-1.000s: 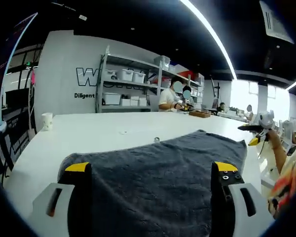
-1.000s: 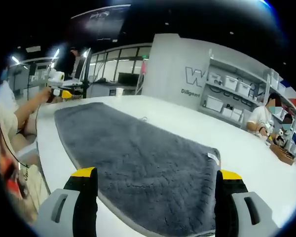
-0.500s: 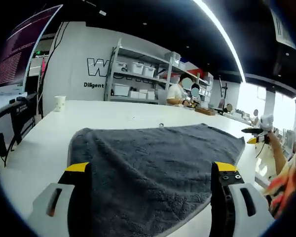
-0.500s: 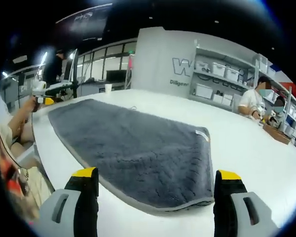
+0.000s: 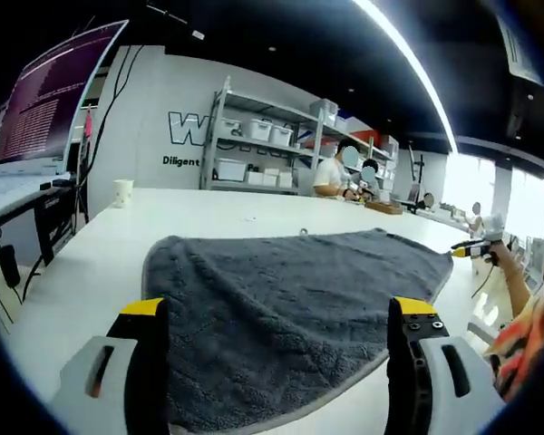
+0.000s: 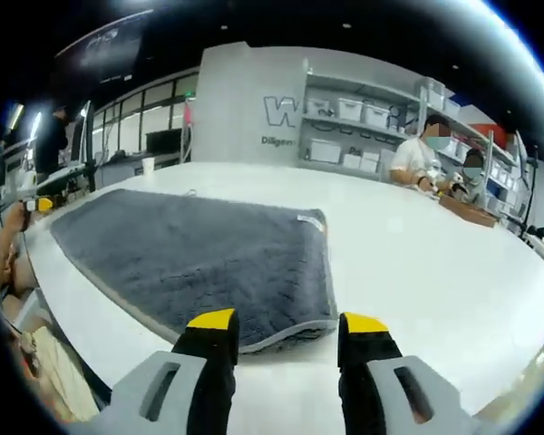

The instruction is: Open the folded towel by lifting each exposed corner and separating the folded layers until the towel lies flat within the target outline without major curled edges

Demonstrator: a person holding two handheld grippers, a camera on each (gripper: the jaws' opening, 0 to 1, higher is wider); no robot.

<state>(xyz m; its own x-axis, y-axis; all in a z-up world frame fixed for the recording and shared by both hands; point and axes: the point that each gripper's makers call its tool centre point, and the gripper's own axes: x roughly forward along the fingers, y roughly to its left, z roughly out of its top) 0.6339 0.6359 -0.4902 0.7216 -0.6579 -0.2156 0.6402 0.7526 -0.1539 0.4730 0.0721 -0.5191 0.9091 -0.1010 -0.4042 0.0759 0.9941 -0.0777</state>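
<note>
A dark grey towel [image 5: 290, 285] lies spread on the white table [image 5: 91, 263], its light hem running along the near edge. My left gripper [image 5: 278, 313] is open, its yellow-tipped jaws wide apart just above the towel's near edge, with nothing between them. In the right gripper view the towel [image 6: 190, 254] stretches away to the left, a white label [image 6: 310, 220] at its far right corner. My right gripper [image 6: 288, 323] hovers just short of the towel's short hem, jaws drawn partly together with a gap and nothing held. A hand holds the left gripper [image 6: 38, 204] at the towel's far end.
A paper cup [image 5: 122, 192] stands at the table's far left, and a small object [image 5: 304, 231] lies just beyond the towel. A monitor [image 5: 54, 100] hangs at the left. Shelves with bins [image 6: 344, 136] and seated people [image 6: 417, 163] are at the back. Bare table [image 6: 435, 263] lies right of the towel.
My right gripper's jaws have narrowed from wide apart to about half that gap, and it now faces the towel's short labelled end. The left gripper has drawn back; the towel's near hem now shows.
</note>
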